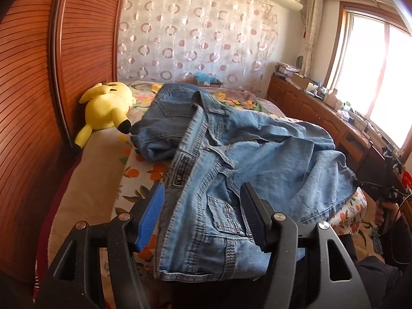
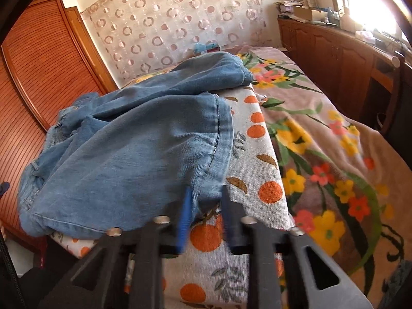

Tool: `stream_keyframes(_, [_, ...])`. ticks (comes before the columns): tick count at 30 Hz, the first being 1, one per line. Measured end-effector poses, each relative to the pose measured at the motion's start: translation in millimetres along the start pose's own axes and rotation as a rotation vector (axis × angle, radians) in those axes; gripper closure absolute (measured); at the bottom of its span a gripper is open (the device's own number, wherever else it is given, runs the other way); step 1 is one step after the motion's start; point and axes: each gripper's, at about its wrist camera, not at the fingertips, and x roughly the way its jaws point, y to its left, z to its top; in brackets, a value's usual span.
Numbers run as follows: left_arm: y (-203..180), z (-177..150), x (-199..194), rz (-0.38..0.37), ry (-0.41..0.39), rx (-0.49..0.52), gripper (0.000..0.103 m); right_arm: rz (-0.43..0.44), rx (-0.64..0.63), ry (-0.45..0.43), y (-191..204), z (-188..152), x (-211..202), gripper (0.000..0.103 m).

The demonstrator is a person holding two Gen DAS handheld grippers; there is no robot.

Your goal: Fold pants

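Observation:
Light blue denim pants (image 1: 257,154) lie crumpled on the orange-print cloth (image 1: 139,175) on the bed. In the left wrist view the waistband and a pocket lie between the fingers of my left gripper (image 1: 203,195), which is open around the denim. In the right wrist view the pants (image 2: 128,154) fill the left half. My right gripper (image 2: 206,195) is open, its fingers on either side of the pants' nearest corner. The right gripper also shows at the far right of the left wrist view (image 1: 386,180).
A yellow plush toy (image 1: 108,108) lies at the bed's far left against the wooden wardrobe (image 1: 31,103). A floral blanket (image 2: 334,141) covers the right of the bed. Wooden cabinets (image 2: 334,51) with clutter run under the window. A patterned curtain (image 1: 193,33) hangs behind.

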Motion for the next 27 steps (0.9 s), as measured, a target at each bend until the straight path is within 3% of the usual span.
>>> stream_keyframes(3, [-4.6, -1.1, 2.7, -0.015, 0.002, 0.006, 0.041, 0.027, -0.002, -0.052, -2.7, 7.6, -28.3, 0.091])
stream_keyframes(10, [-14.6, 1.6, -0.1, -0.052, -0.015, 0.022, 0.041, -0.042, -0.12, -0.119, 5.5, 41.8, -128.6, 0.092])
stream_keyframes(13, [-17.2, 2.9, -3.8, -0.068, -0.028, 0.031, 0.041, -0.083, -0.171, -0.102, 12.5, 44.1, -154.9, 0.092])
stream_keyframes(17, [-20.3, 2.4, -1.4, -0.076, -0.02, 0.04, 0.038, -0.122, -0.177, -0.015, 7.8, 31.3, -143.6, 0.084])
stream_keyframes(23, [-22.6, 0.9, 2.9, -0.078, -0.013, 0.047, 0.025, -0.143, -0.118, 0.012, -0.6, 34.8, -113.2, 0.077])
stream_keyframes(27, [-25.4, 1.3, 8.8, -0.076, 0.006, 0.051, 0.025, -0.164, -0.12, -0.019, 6.5, 40.1, -115.2, 0.058])
